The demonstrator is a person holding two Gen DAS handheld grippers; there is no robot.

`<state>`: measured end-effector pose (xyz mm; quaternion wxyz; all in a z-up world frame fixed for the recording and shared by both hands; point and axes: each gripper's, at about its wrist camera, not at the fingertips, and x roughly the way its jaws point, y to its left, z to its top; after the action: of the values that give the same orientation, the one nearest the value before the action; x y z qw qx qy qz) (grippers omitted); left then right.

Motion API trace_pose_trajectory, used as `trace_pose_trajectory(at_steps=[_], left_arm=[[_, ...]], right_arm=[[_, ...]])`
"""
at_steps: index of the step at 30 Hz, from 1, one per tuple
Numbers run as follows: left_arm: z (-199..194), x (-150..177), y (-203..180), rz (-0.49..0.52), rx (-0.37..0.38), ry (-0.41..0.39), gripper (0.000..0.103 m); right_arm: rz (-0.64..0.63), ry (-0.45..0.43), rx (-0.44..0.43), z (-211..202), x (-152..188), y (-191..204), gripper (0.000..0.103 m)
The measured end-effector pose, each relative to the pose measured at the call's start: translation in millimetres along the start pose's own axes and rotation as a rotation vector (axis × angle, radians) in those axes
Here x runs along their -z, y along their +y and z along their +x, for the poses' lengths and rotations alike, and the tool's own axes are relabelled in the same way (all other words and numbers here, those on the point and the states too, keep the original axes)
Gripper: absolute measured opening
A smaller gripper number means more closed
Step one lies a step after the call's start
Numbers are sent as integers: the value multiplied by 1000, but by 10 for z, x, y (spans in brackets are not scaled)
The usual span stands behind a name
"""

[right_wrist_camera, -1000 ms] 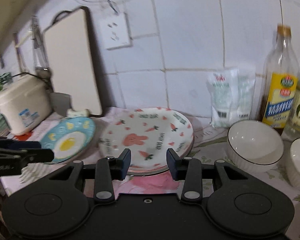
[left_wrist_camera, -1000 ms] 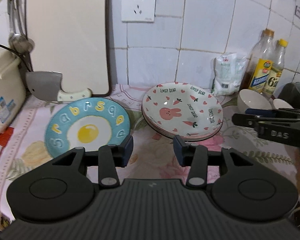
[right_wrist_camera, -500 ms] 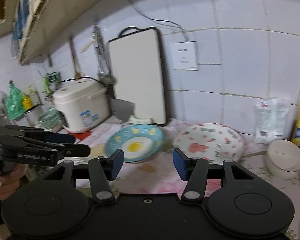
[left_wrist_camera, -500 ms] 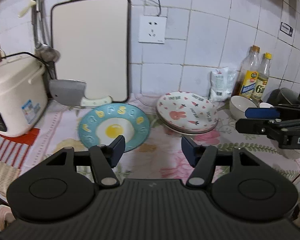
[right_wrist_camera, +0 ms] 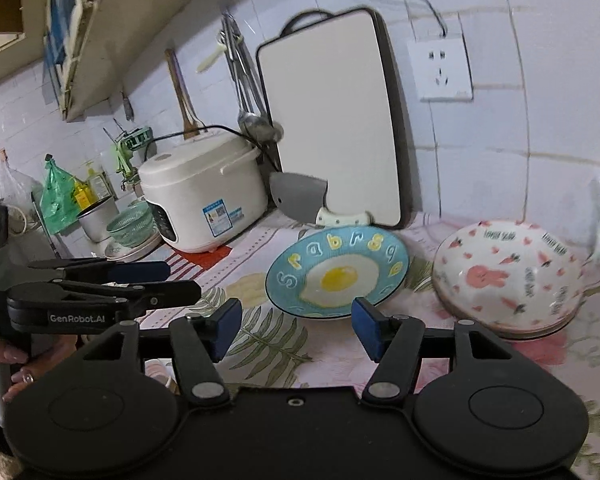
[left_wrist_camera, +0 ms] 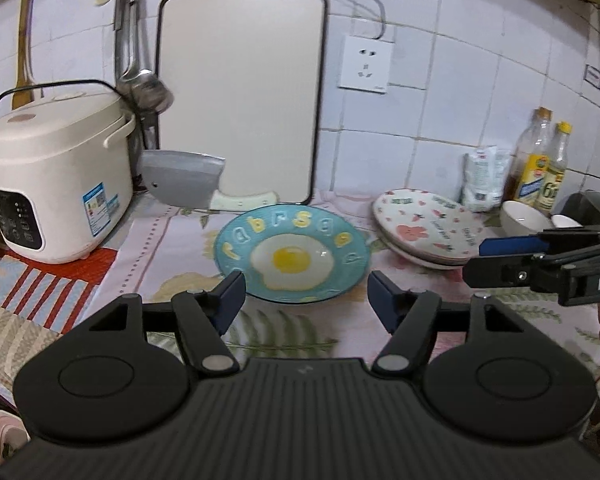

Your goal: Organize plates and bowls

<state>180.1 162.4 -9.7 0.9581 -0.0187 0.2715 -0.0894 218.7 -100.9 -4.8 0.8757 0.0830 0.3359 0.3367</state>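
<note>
From the left wrist view, my left gripper (left_wrist_camera: 306, 296) has its jaws apart with nothing between them; they have just been opening. Straight ahead, just past the blue pads, the blue plate (left_wrist_camera: 292, 254) with a fried-egg picture and raised yellow letters lies flat on the flowered cloth (left_wrist_camera: 172, 248). To its right, close but I think not touching, sits the stack of pink rabbit plates (left_wrist_camera: 428, 228), glossy and shallow, their rims slightly offset. Beyond them a white bowl (left_wrist_camera: 524, 218) stands near two oil bottles (left_wrist_camera: 542, 168); a second bowl behind it is mostly hidden. The right gripper (left_wrist_camera: 508, 258) juts in from the right edge, well above the cloth.

From the right wrist view, my right gripper (right_wrist_camera: 296, 328) is likewise spread and empty, its jaws having just widened. The blue plate (right_wrist_camera: 340, 276) is centred just past its pads, the rabbit plates (right_wrist_camera: 508, 276) to the right. The left gripper (right_wrist_camera: 140, 284) hangs off to the left, in front of the smooth, rounded rice cooker (right_wrist_camera: 204, 192).

I judge this as the approach to the blue plate, nothing lifted yet. Next I need one pad under its thin glazed rim, then a careful carry onto the rabbit stack; glazed ceramic likely slips.
</note>
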Motion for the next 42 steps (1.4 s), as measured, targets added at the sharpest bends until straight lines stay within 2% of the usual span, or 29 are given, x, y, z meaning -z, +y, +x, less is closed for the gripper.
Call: trace_pose_trajectory(at_steps=[7, 11, 19, 23, 24, 27, 29, 32, 33, 35, 36, 38, 42], left_arm=[[424, 129, 360, -51, 22, 18, 67], [679, 175, 469, -67, 9, 19, 67], [1207, 190, 635, -134, 14, 43, 66], [1440, 173, 696, -192, 11, 85, 60], [1480, 173, 704, -200, 3, 93, 56], [1592, 175, 740, -228, -36, 113, 54], [1653, 152, 758, -215, -66, 121, 54], [1733, 138, 796, -202, -118, 151, 43], [1754, 144, 814, -204, -117, 161, 37], [1761, 156, 856, -242, -82, 160, 28], [1752, 159, 872, -268, -59, 158, 26], [1697, 181, 883, -347, 12, 136, 27], [1736, 212, 762, -324, -21, 142, 26]], right_arm=[[22, -14, 34, 487, 112, -113, 67], [16, -19, 53, 753, 133, -210, 67], [45, 47, 90, 1252, 137, -465, 67], [93, 87, 108, 1431, 162, -620, 67], [108, 92, 112, 1466, 164, -654, 67], [160, 97, 110, 1559, 155, -740, 66], [209, 93, 122, 1615, 130, -801, 58], [235, 99, 134, 1698, 76, -823, 50], [235, 102, 145, 1712, 75, -836, 47], [231, 112, 168, 1748, 84, -839, 30], [239, 113, 180, 1762, 102, -854, 25], [277, 91, 167, 1758, 140, -923, 22], [298, 101, 145, 1764, 131, -980, 21]])
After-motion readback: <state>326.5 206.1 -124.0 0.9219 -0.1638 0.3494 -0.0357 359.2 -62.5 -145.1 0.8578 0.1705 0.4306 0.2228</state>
